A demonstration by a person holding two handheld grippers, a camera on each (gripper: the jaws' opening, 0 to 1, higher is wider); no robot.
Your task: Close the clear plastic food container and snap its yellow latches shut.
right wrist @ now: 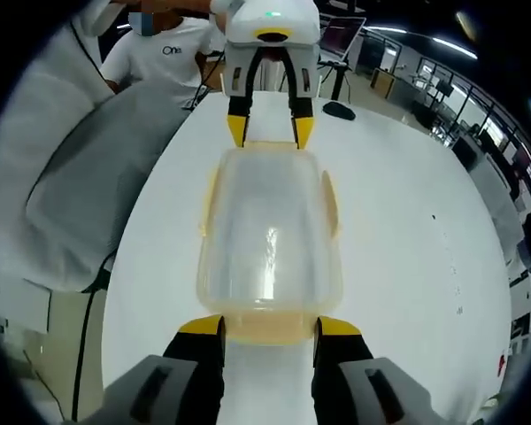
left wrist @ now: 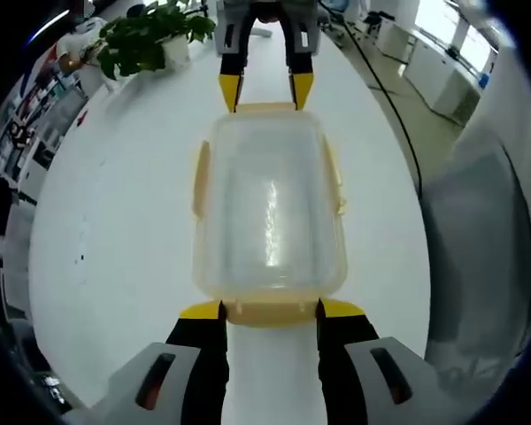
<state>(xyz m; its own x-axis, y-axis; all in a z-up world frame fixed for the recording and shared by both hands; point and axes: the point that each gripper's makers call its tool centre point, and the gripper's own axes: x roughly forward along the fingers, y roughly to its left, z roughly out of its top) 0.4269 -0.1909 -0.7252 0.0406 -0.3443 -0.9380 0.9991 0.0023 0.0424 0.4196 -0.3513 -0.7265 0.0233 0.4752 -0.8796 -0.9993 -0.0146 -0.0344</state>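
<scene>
Left claw [left wrist: 270, 309] and right claw [right wrist: 268, 325] at opposite end latches of container [left wrist: 268, 215]

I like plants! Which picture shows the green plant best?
The left gripper view: the leafy green plant sits in a white pot at the far end of the white table, beyond the clear container. The right gripper view looks the opposite way, toward a person.

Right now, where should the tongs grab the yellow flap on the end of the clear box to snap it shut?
Probably the near end latch, approached straight along the table. It sticks out past the clear container as a thin flap, between the left tongs, which stand open on either side. The right tongs face the opposite end latch the same way.
</scene>
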